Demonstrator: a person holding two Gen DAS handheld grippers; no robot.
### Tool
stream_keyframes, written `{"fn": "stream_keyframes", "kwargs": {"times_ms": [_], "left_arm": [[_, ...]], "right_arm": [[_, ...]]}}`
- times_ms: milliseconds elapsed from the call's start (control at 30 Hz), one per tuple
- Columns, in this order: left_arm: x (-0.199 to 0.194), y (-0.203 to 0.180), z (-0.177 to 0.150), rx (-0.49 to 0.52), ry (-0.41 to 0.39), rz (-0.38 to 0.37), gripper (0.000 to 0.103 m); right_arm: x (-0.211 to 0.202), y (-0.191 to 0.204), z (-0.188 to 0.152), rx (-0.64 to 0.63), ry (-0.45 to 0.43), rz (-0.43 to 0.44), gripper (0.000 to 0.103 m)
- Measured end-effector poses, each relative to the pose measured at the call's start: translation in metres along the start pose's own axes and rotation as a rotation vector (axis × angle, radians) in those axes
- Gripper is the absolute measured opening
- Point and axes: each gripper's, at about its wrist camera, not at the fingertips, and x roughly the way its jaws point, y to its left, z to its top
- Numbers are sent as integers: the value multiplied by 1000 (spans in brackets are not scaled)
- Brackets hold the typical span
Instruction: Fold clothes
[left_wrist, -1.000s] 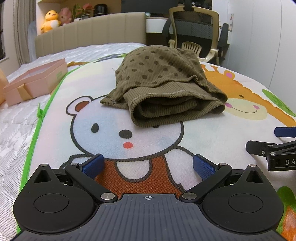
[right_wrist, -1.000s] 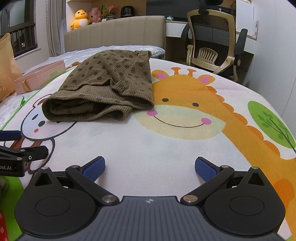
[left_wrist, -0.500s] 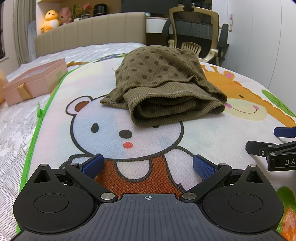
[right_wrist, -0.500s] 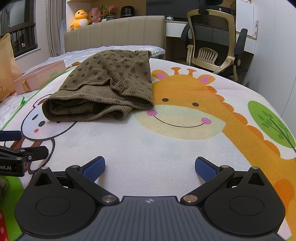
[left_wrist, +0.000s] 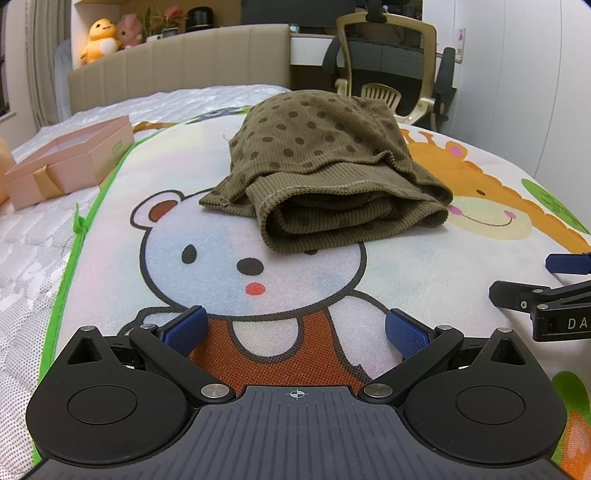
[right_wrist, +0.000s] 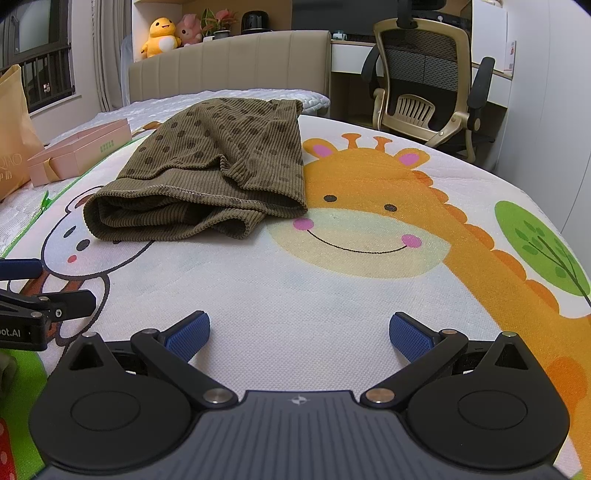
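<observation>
Nothing moved since before: both tongs (left_wrist: 295, 328) (right_wrist: 299, 332) spread, clear of folded garment (left_wrist: 325, 177).

Almost nothing is changing across these moments. In the left wrist view the folded garment (left_wrist: 325, 177) is sitting a hair lower and toward 7 o'clock than a second ago, and the pink box (left_wrist: 70, 158) at 10 o'clock is sliding the same trifle, so the left gripper (left_wrist: 295, 328) is drifting very slightly; its jaws are keeping the same wide spread. In the right wrist view the right gripper (right_wrist: 299, 332) is showing no visible shift in its scene.
</observation>
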Motion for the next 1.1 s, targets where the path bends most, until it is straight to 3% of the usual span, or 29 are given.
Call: {"fn": "stream_keyframes", "kwargs": {"times_ms": [1100], "left_arm": [[1, 0, 0, 10, 7, 1, 103]], "right_arm": [[1, -2, 1, -4, 0, 4, 103]]}}
